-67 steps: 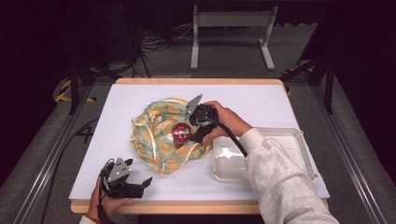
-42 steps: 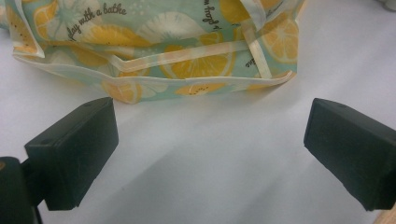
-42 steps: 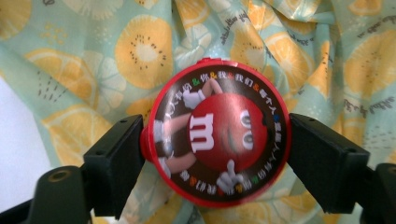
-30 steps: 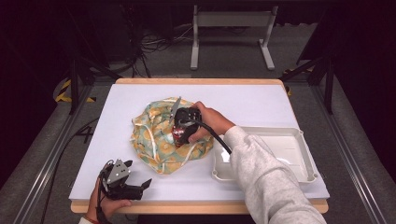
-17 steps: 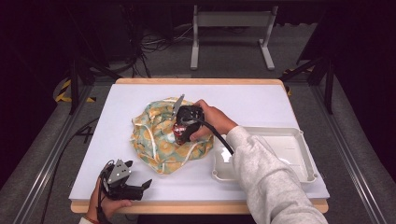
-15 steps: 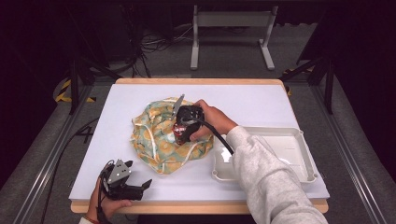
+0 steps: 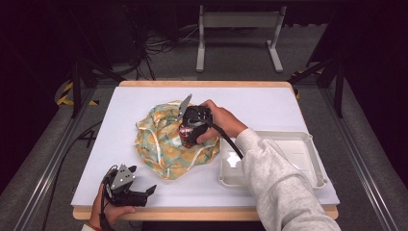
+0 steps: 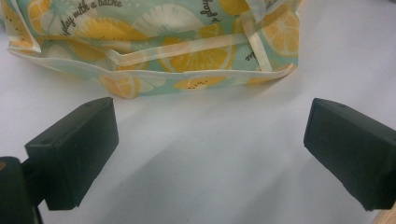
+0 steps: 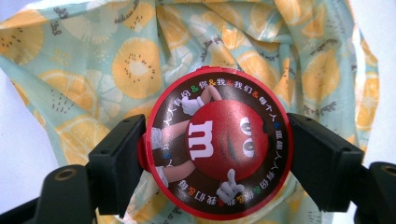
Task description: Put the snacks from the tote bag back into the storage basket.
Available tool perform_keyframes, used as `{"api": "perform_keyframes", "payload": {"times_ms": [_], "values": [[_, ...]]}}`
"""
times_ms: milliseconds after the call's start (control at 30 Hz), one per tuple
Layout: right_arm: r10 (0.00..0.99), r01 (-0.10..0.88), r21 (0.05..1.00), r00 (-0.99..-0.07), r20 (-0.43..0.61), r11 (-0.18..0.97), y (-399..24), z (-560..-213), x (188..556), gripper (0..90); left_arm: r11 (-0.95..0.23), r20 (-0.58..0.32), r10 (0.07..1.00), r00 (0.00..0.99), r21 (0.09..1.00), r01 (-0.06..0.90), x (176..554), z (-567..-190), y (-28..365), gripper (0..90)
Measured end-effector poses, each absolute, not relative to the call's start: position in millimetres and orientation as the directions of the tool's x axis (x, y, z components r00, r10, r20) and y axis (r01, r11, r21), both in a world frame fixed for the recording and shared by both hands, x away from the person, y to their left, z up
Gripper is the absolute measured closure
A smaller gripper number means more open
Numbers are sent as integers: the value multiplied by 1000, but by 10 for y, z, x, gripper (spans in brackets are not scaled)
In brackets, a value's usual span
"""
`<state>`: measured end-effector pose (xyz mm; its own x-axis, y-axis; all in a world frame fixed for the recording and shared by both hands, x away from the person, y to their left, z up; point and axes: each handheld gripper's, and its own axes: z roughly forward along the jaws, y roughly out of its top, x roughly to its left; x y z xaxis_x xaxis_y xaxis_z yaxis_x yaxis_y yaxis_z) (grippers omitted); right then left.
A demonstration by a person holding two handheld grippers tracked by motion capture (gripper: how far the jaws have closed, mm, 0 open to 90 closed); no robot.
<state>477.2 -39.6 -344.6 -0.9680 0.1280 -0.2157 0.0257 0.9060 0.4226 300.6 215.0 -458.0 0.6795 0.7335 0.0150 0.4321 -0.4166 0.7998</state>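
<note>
Candy tub [image 9: 218,142], round with a red lid, sits pinched between the 2 jaws of the right gripper [image 7: 192,126] over the citrus-print cloth bag [image 7: 163,144] mid-surface. Left gripper [image 8: 210,154] rests spread near the surface's [image 7: 269,103] front edge, empty, just short of the bag.

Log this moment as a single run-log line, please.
right gripper: shut on red candy tin, over fruit-print bag | left gripper: open, idle near table's front edge | white tray: right of bag
</note>
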Motion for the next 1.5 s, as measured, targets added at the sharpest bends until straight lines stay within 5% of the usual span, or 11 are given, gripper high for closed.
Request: {"api": "perform_keyframes", "payload": {"times_ms": [1500], "values": [[143,8,452,-953,-266,892,-777,-3018,4558,240,-415,16,738,675,799,436,2989,-4574,2162,38]]}}
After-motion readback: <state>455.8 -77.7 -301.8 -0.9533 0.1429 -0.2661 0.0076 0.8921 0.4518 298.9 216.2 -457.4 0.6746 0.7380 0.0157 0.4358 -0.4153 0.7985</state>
